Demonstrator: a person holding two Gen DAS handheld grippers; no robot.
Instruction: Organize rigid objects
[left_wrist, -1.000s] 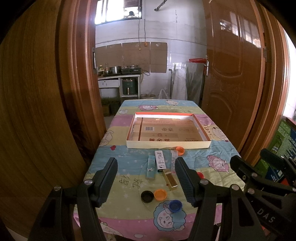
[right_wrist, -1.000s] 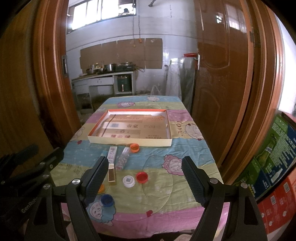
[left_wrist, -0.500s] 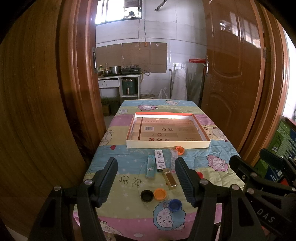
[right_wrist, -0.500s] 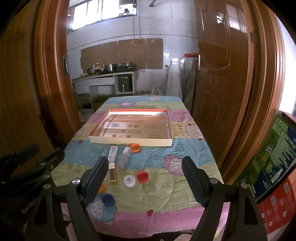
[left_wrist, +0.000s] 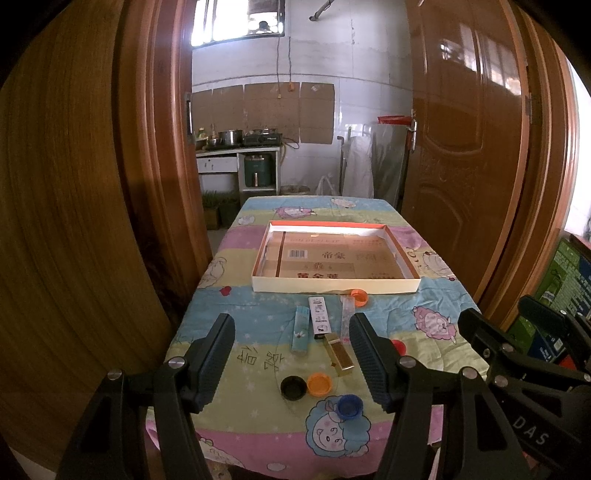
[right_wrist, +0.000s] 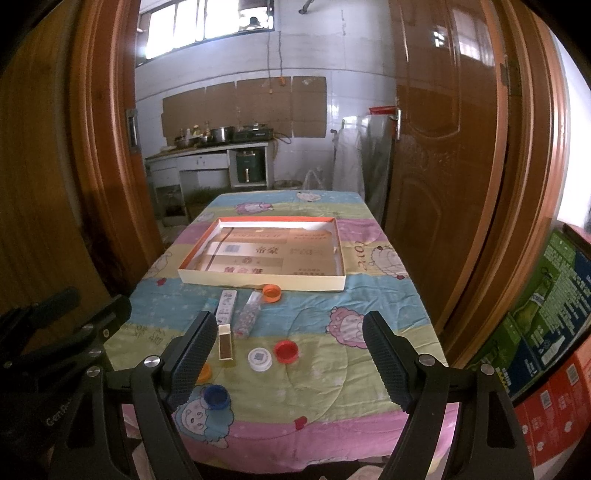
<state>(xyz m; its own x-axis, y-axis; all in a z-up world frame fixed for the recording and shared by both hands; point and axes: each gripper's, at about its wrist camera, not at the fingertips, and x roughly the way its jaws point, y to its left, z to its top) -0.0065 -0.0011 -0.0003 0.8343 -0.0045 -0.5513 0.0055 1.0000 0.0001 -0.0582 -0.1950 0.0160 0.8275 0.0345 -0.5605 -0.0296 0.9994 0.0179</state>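
Desk (left_wrist: 436, 332) under a striped cartoon-print cloth. Left gripper (left_wrist: 291, 334): jaws spread wide, nothing between the pads, raised above the near edge. Framed between its jaws, lying on the cloth: teal lighter (left_wrist: 300, 329), white printed stick box (left_wrist: 319, 319), gold rectangular case (left_wrist: 338, 355), clear narrow tube (left_wrist: 347, 318); nearer the edge, black cap (left_wrist: 293, 387), orange cap (left_wrist: 319, 383), blue cap (left_wrist: 349, 405). Right gripper (right_wrist: 290, 330): jaws likewise wide apart and empty, above the near edge. Between its jaws: white cap (right_wrist: 260, 359) bearing a QR-type mark, red cap (right_wrist: 286, 350) just beside it. A second orange cap (right_wrist: 272, 292) lies against the front wall of the shallow tray (right_wrist: 258, 283), which sits at mid-desk, well beyond both sets of jaws, lined with flattened cardboard printed with a barcode and Chinese characters too small to read. Lettering: "DAS" on the right gripper body in the left view; "GenR…", cut off, on the left gripper body in the right view.
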